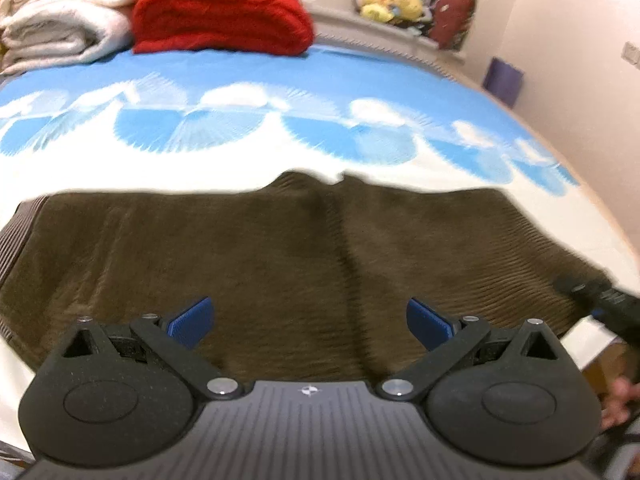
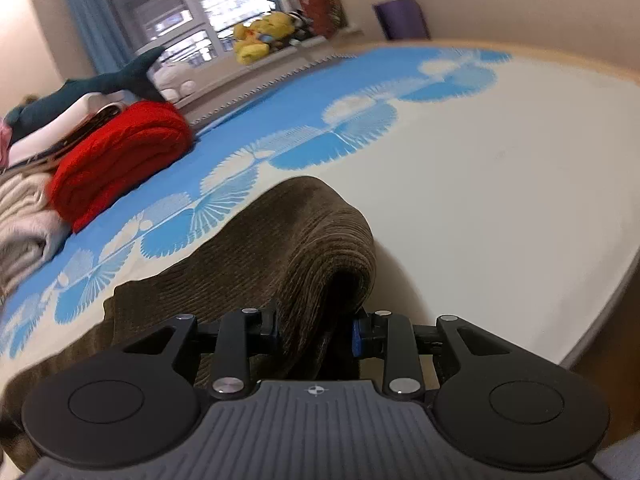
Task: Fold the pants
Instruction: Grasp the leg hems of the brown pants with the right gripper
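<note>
scene: a bed (image 1: 320,80) covered by a sheet, cream near the camera and blue with pale fan shapes farther back.
pants: brown corduroy pants (image 1: 280,248) lie spread flat across the cream part of the bed, ribbed waistband at the left edge of the left wrist view.
left gripper: the left gripper (image 1: 310,322) hovers over the pants, its blue-padded fingers (image 1: 190,322) set wide apart with only flat cloth showing between them, nothing gripped.
right gripper: the right gripper (image 2: 314,330) has its fingers drawn narrow on a bunched fold of the pants (image 2: 320,248); the cloth rises from the fingers in a rounded hump above the bed.
right gripper in the other view: a dark, blurred part of it shows at the right edge of the pants (image 1: 600,300).
far side of bed: a folded red blanket (image 1: 220,12) sits beside a stack of cream blankets (image 1: 64,16).
window ledge: a yellow plush toy (image 2: 260,36) rests there.
hand: part of a person's hand (image 1: 618,402) shows at the lower right.
</note>
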Motion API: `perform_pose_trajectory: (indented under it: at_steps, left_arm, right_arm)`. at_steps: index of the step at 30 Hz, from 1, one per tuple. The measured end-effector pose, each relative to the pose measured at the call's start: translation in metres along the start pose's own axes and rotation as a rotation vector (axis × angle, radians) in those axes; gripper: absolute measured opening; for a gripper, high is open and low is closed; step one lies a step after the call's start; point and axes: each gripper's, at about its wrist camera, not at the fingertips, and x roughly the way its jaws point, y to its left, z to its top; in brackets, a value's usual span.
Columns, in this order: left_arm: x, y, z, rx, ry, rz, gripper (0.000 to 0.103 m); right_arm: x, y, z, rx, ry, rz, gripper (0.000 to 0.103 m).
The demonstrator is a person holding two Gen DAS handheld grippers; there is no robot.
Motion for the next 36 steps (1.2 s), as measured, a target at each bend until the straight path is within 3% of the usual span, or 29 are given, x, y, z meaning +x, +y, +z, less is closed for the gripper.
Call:
perform_pose_trajectory:
  at_steps: [4,7,11,14,17,21,23,25,28,30,32,34,36]
  left_arm:
    - [-0.008,-0.052,0.006,0.098,-0.033,-0.083,0.103]
    - [-0.003,-0.086,-0.009,0.192,-0.048,-0.133,0.103]
    - [0.014,-0.102,-0.032,0.259,0.014,-0.101,0.103]
    - [0.02,-0.083,-0.027,0.179,0.046,-0.06,0.103]
    - [0.022,-0.044,-0.014,0.035,0.063,-0.011,0.103]
    - [0.021,0.013,0.001,-0.108,0.093,0.051,0.103]
    - [0.013,0.04,0.007,-0.155,0.088,0.056,0.103]
    - [0.003,0.064,0.017,-0.195,0.078,0.029,0.103]
    - [-0.015,0.098,0.034,-0.298,0.057,-0.088,0.103]
    - [-0.021,0.114,0.053,-0.38,0.061,-0.188,0.103]
    - [-0.021,0.112,0.078,-0.379,0.083,-0.317,0.103]
    - [-0.021,0.098,0.101,-0.324,0.087,-0.368,0.103]
    - [-0.01,0.077,0.115,-0.248,0.143,-0.417,0.103]
  right_arm:
    - [-0.001,-0.009,0.007,0.082,0.031,0.039,0.032]
    - [0.001,-0.021,0.013,0.167,0.08,0.075,0.032]
    - [0.007,-0.037,0.014,0.273,0.147,0.092,0.032]
    - [0.009,-0.04,0.011,0.291,0.168,0.078,0.032]
    - [0.009,-0.031,0.009,0.244,0.156,0.047,0.032]
    - [0.014,-0.02,0.008,0.201,0.165,-0.053,0.032]
    - [0.011,-0.003,0.008,0.148,0.134,-0.108,0.029]
    - [-0.002,0.035,0.01,-0.002,0.031,-0.122,0.026]
    - [-0.028,0.121,0.001,-0.318,-0.143,-0.042,0.025]
    - [-0.04,0.174,-0.018,-0.503,-0.211,0.033,0.025]
    - [-0.045,0.215,-0.045,-0.665,-0.232,0.096,0.025]
    - [-0.044,0.234,-0.069,-0.759,-0.219,0.141,0.025]
    - [-0.04,0.241,-0.081,-0.791,-0.179,0.189,0.025]
